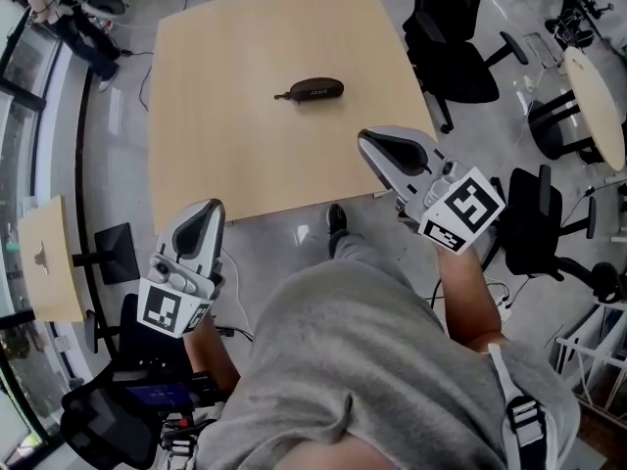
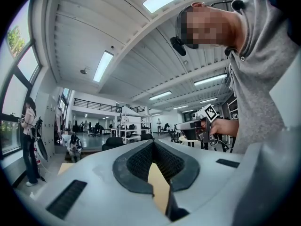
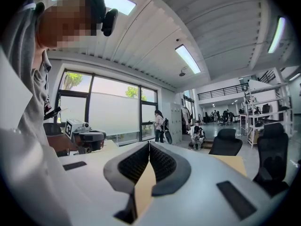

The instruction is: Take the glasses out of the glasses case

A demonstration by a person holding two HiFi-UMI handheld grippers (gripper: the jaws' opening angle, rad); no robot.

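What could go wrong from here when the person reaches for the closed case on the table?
1. Both the left gripper and right gripper are shut; arriving so, they could knock the glasses case instead of gripping it.
2. The case lies loose on the smooth table, so it may slide when pried open.

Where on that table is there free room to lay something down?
Nearly the whole table is bare, with wide patches on every side of the glasses case, out to the edges. Only the near edge is busier, where the left gripper and right gripper hover.
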